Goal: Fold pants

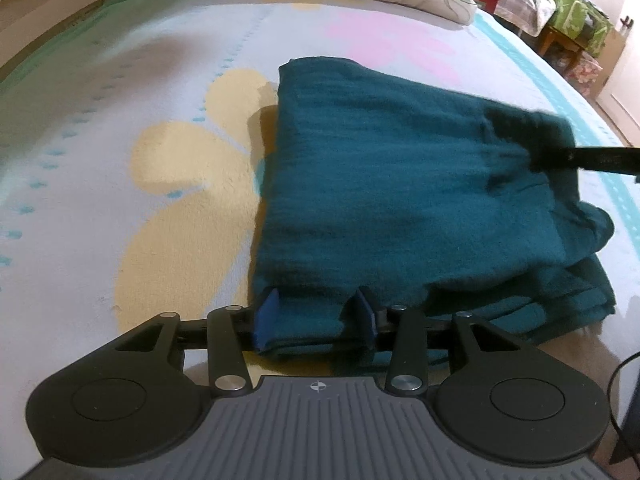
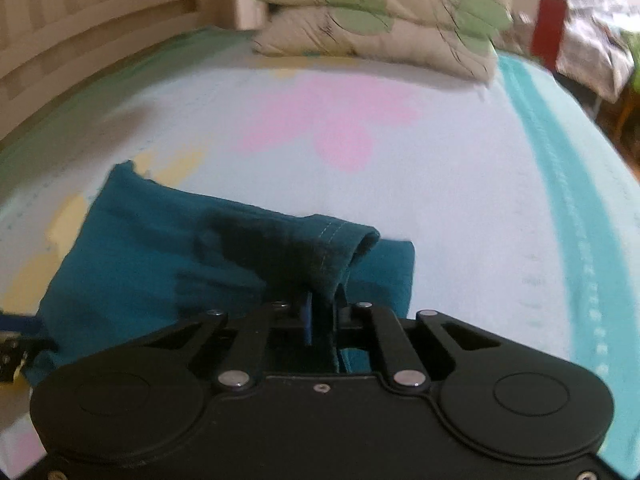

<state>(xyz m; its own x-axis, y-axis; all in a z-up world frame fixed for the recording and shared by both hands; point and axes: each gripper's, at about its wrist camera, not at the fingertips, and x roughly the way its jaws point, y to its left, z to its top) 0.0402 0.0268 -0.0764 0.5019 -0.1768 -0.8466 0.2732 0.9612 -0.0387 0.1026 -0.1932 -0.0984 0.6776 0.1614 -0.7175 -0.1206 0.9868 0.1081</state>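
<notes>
Teal pants (image 1: 380, 184) lie folded in several layers on the bed. My left gripper (image 1: 316, 316) has its blue pads on either side of a bunch of the near left edge of the pants, so it is shut on the cloth. My right gripper (image 2: 322, 312) is shut on the hemmed edge of the pants (image 2: 224, 256), and the stitched hem stands up from its fingers. The right gripper also shows in the left wrist view (image 1: 592, 158) as a dark bar at the far right corner of the pants. The left gripper shows at the left edge of the right wrist view (image 2: 16, 340).
The bed sheet (image 1: 160, 140) is pale with yellow and pink flower shapes and a teal border. Two leaf-print pillows (image 2: 380, 20) are stacked at the head of the bed, by a wooden headboard (image 2: 80, 32). Furniture (image 1: 576, 28) stands beyond the right side.
</notes>
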